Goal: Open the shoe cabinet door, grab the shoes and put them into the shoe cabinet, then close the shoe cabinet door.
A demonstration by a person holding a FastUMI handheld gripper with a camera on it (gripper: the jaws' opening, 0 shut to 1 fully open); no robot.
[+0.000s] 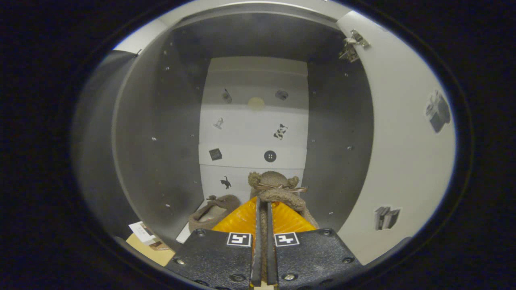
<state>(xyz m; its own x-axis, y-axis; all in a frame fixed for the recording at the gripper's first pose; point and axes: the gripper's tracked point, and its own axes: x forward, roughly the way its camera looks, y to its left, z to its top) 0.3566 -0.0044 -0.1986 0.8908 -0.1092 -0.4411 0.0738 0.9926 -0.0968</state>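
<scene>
Now the gripper (264, 207) is carrying the second slipper (278, 189) into the open shoe cabinet (161, 133), its fingers nearly closed and pinching the fuzzy collar. 1 slipper (213, 211) is already lying inside, left of the fingers. Next: lowering, releasing beside it, then swinging the door (399, 153) shut.

Dim, even light, no strong shadows. Dark grey side panels (161, 145) left and right, peppered with small pin holes. Grey top panel (258, 36) above, in shade. White back panel (254, 133) in stepped horizontal bands, upper bands shaded, lower bands brighter. Small stickers (269, 156) scattered over bands: round button shape, dark square, cat silhouette, others too small to tell. Tan cardboard piece (150, 249) with small printed box on it, low at left, outside left panel
</scene>
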